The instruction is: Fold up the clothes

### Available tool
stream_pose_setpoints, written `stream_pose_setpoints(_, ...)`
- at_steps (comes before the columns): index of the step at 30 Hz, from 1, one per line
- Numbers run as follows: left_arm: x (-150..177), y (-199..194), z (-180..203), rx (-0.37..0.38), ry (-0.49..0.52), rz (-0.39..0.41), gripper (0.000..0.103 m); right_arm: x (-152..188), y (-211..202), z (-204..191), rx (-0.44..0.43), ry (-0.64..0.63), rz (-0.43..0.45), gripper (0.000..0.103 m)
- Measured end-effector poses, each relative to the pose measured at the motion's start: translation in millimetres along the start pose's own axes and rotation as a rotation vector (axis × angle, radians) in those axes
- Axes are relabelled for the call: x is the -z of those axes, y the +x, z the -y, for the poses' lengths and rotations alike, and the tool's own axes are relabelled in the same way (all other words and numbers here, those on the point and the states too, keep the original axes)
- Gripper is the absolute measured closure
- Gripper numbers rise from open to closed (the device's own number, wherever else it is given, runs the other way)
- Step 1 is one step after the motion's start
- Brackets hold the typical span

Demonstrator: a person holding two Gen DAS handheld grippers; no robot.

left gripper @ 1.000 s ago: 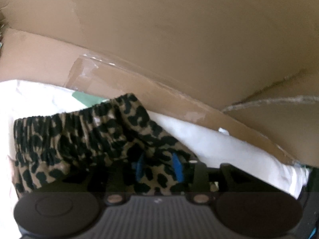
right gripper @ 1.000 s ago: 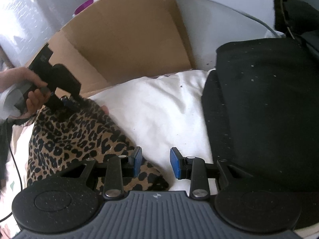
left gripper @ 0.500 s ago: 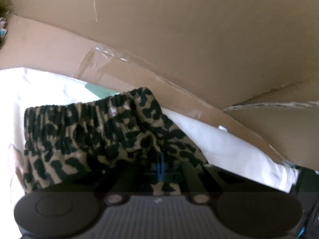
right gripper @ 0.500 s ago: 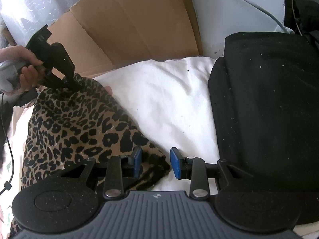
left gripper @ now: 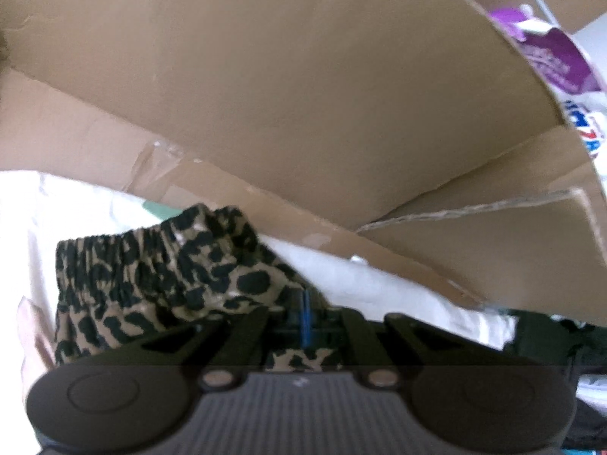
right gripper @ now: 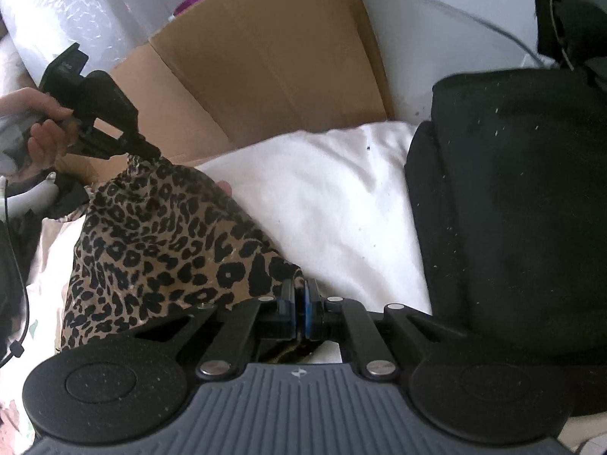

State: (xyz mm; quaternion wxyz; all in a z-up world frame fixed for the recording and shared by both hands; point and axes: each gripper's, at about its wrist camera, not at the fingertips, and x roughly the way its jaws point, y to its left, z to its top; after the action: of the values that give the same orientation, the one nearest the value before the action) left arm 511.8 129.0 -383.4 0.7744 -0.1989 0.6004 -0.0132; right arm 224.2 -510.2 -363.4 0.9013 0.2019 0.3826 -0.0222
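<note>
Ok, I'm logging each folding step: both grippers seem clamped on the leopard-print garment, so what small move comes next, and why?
Probably lift both corners together. The left gripper pinches the leopard-print garment at its elastic waistband, and the right gripper has just closed on a lower corner, yet the fabric between sags crumpled on the white sheet.

I am seeing a tall cardboard box flap (right gripper: pixel 265 64) standing close behind the leopard-print garment (right gripper: pixel 159 242), walling off the far side. To my right, a folded black garment (right gripper: pixel 512 204) is lying as a thick block along the white bedding (right gripper: pixel 334 204). Between the two garments, that bare white stretch is staying passable. A cable (right gripper: pixel 17 258) is dangling at the left edge.
</note>
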Motion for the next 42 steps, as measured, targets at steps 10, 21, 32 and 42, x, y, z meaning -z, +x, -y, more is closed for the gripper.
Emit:
stream_pose_setpoints(10, 1, 19, 11, 0.035, 0.022, 0.024, 0.103, 2, 2, 6, 0.023, 0.075, -0.039, 0.101)
stream_pose_setpoints(21, 0, 55, 14, -0.013, 0.005, 0.011, 0.101, 4, 10, 5, 0.043, 0.052, -0.076, 0.101)
stream_pose_setpoints(32, -3, -15, 36, -0.090, 0.216, 0.091, 0.089, -2, -16, 9, 0.093, 0.067, 0.018, 0.092)
stream_pose_setpoints(42, 2, 9, 9, -0.211, 0.325, 0.005, 0.089, -13, -4, -20, 0.002, 0.011, -0.012, 0.092)
